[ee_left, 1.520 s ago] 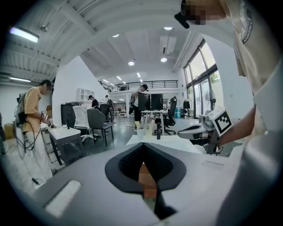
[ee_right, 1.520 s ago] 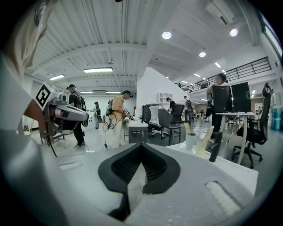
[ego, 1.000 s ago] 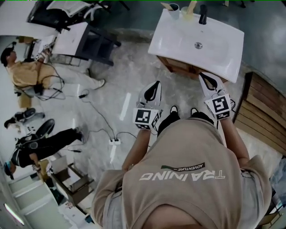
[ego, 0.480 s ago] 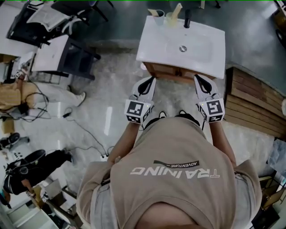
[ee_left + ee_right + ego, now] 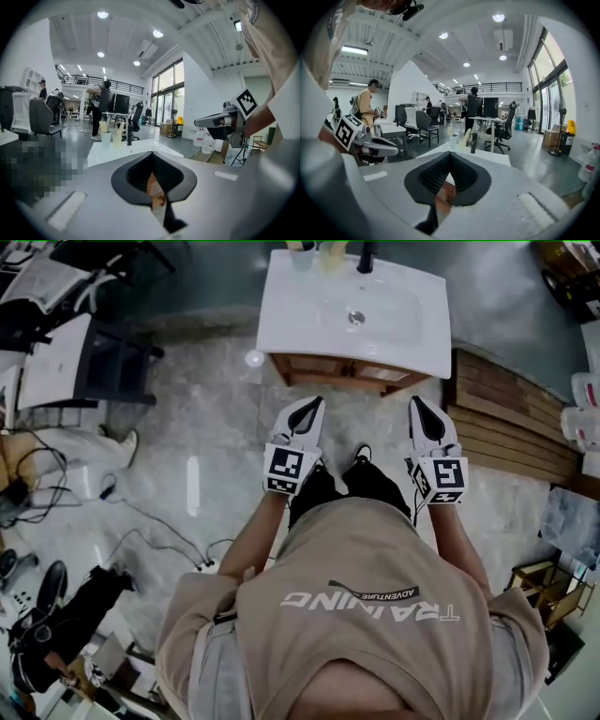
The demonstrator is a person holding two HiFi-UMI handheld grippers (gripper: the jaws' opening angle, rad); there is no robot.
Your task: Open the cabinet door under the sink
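Note:
The white sink point(image 5: 309, 320) stands at the top of the head view on a wooden cabinet point(image 5: 333, 370), whose front edge shows below the basin; its door is shut as far as I can tell. My left gripper point(image 5: 313, 403) and right gripper point(image 5: 415, 402) are held side by side, short of the cabinet and touching nothing. Both are shut and hold nothing. In the left gripper view the jaws point(image 5: 151, 154) meet with a strip of the cabinet's wood point(image 5: 154, 190) showing below them. The right gripper view shows the same past its jaws point(image 5: 450, 154), with the wood point(image 5: 443, 197) below.
Cups point(image 5: 108, 138) and a dark faucet point(image 5: 366, 257) sit on the sink's far rim. Wooden planks point(image 5: 511, 418) lie on the floor to the right, with water jugs point(image 5: 583, 390) beyond. Desks point(image 5: 66, 352) stand at the left, with cables point(image 5: 141, 512) and a seated person point(image 5: 56, 624) below them.
The view has swung so the sink sits centred ahead instead of at the upper right. Both grippers stay shut and now line up level in front of the cabinet.

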